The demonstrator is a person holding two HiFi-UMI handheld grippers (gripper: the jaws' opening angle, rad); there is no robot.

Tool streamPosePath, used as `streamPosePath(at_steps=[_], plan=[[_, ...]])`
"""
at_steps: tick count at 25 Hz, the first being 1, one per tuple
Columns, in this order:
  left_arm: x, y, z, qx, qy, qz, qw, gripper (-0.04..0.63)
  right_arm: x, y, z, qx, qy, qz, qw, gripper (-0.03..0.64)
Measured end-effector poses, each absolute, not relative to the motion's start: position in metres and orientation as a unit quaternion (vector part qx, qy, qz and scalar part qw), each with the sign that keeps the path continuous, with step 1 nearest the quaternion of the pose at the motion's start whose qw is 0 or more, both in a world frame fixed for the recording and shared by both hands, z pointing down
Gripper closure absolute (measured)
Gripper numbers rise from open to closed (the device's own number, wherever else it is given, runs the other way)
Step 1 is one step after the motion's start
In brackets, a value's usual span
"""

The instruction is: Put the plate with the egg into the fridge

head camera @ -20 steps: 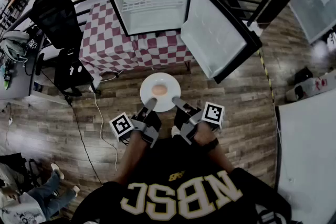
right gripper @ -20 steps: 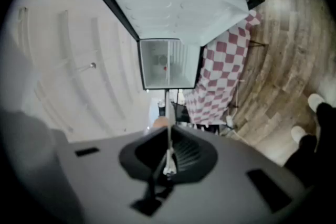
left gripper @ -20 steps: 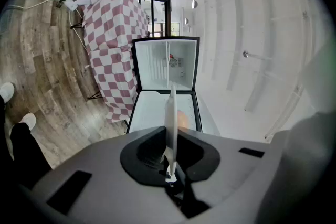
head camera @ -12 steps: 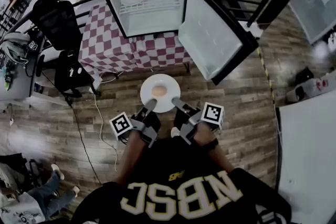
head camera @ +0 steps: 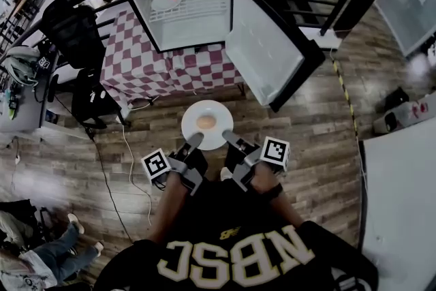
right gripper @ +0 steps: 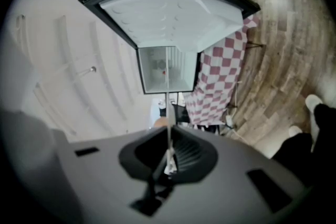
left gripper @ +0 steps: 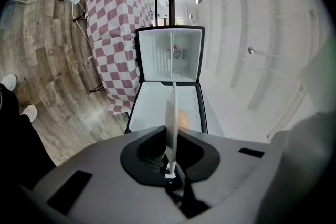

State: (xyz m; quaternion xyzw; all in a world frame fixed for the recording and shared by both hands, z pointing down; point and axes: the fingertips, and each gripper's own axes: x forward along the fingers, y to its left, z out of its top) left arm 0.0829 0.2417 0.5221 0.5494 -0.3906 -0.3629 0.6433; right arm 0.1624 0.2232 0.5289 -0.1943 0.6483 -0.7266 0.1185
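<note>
Plate [head camera: 219,118] is just ahead of me over the floor, egg [head camera: 206,122] on its middle. Left gripper [head camera: 197,138] is on the plate's near-left rim, right gripper [head camera: 225,135] on the near-right. Fridge [head camera: 194,24] sits beyond, on the table [head camera: 157,65], w/ its door [head camera: 264,51] swung out to the right (small dish [head camera: 167,1] on the top shelf, left side). Office chair [head camera: 68,27] stands left of the table.

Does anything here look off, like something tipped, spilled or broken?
Nothing stands out. The plate looks level, gripped at its near rim by the left gripper and right gripper. The egg rests mid-plate, and the fridge has its door open.
</note>
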Motion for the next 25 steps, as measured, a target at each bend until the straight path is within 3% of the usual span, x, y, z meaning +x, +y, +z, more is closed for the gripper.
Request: streamPosePath(at_steps=[14, 25], plan=[[0.080, 0.261, 0.557, 0.505, -0.411, -0.366, 0.665, 0.560, 0.156, 0.239, 0.560, -0.187, 0.623, -0.753, 0.103, 0.580], [0.047, 0.191, 0.563, 0.511, -0.384, -0.353, 0.683, 0.560, 0.126, 0.174, 0.565, -0.226, 0.621, -0.741, 0.121, 0.579]])
